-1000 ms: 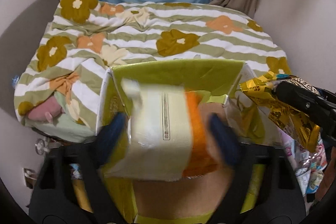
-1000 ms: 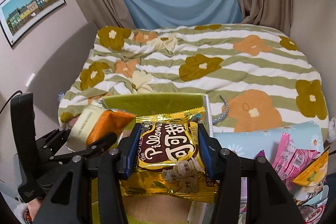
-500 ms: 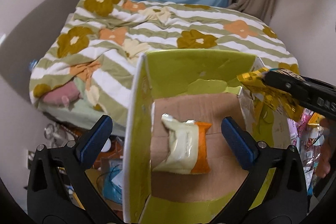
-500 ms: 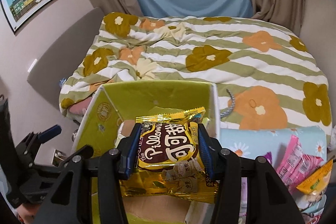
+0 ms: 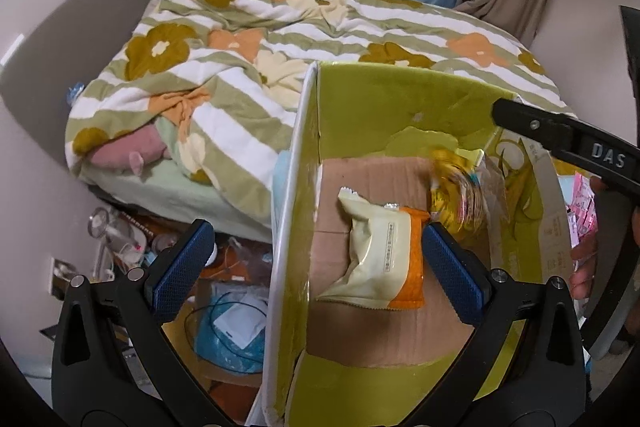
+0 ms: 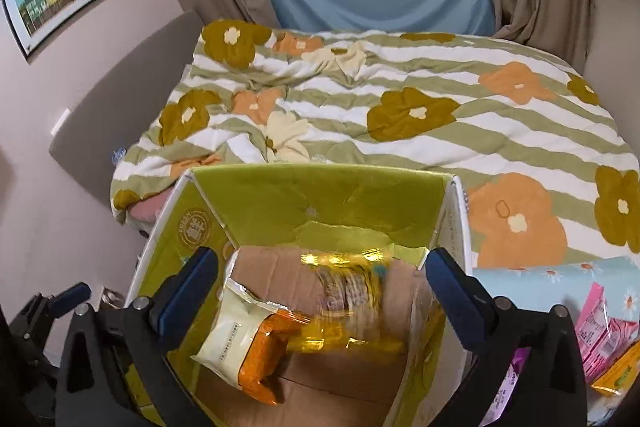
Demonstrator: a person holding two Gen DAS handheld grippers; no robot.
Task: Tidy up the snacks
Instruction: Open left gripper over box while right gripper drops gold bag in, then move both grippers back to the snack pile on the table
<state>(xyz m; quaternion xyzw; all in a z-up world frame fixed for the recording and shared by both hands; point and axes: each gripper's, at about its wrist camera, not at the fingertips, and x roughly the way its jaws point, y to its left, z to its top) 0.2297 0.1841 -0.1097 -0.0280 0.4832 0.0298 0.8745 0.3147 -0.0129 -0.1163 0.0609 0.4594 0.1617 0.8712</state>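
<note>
Left gripper (image 5: 316,259) stands wide open above the green box (image 5: 400,99) — nothing between its pads. Cream-and-orange packet (image 5: 380,259) lies on the cardboard floor; blurred gold packet (image 5: 454,187) beside it, below the right gripper (image 5: 560,139).

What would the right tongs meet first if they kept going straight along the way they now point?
Probably the gold snack bag, blurred, lying in the green box right ahead of the right tongs, whose jaws are opening and no longer touch it. Below it is the box's cardboard floor. Depth is hard to judge.
</note>
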